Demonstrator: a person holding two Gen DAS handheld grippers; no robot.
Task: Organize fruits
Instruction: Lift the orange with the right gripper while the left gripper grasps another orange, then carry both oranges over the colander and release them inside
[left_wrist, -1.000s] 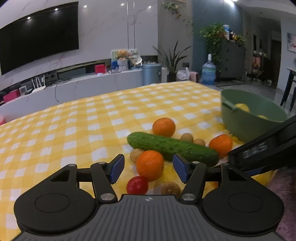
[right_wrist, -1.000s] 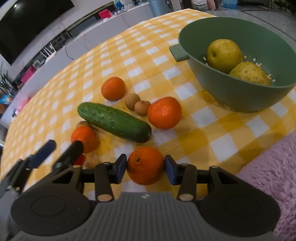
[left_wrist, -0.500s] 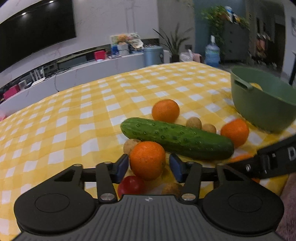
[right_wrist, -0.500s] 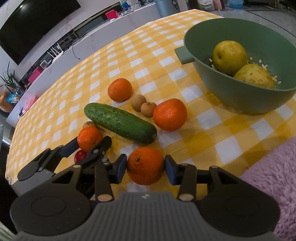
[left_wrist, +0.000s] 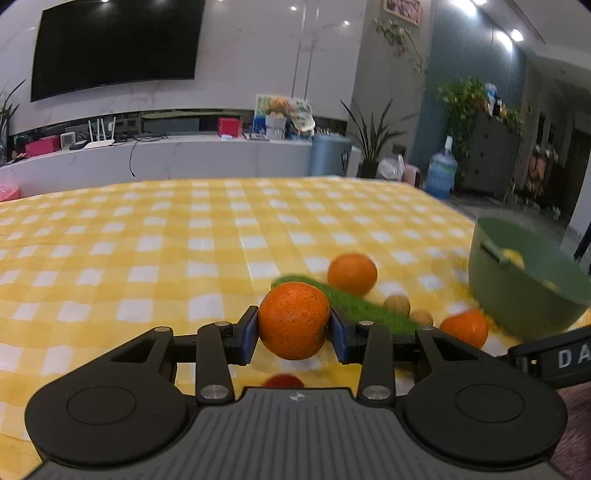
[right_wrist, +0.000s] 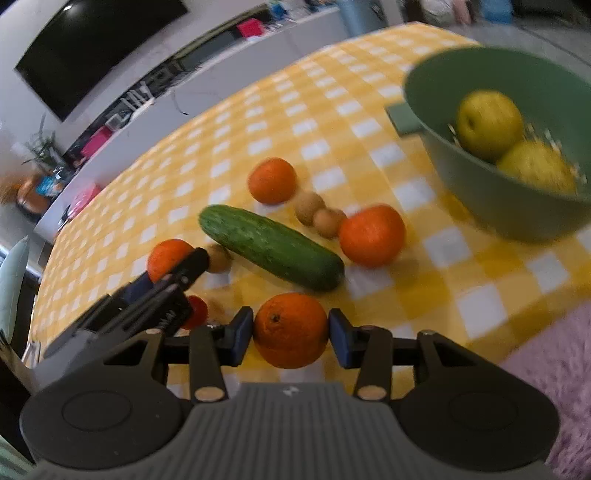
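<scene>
Two grippers each grip an orange over a table with a yellow checked cloth (right_wrist: 369, 125). On the left, the left gripper (left_wrist: 294, 334) has just been closing its blue pads, and they now press both sides of an orange (left_wrist: 293, 320), which looks lifted a bit off the cloth. A small red tomato (left_wrist: 283, 381) lies on the cloth just below it, close to the gripper body. Seen from the right wrist, a small brown fruit (right_wrist: 218, 258) sits beside the left end of a long green cucumber (right_wrist: 271, 246), which lies slanted in the middle of the table. Near to us, the right gripper (right_wrist: 291, 338) is clamped on a second orange (right_wrist: 290, 330), with a pad touching each side. Farther away, past the cucumber, a third orange (right_wrist: 272, 180) rests on the cloth. Two small brown round fruits (right_wrist: 319, 214) touch each other just right of it. A fourth orange (right_wrist: 371, 235) sits right beside them. Far right stands a green bowl (right_wrist: 491, 206) with holes, and two yellow-green pears (right_wrist: 509, 144) lie inside it. A fuzzy pink cloth (right_wrist: 554, 369) shows at the near right corner.
</scene>
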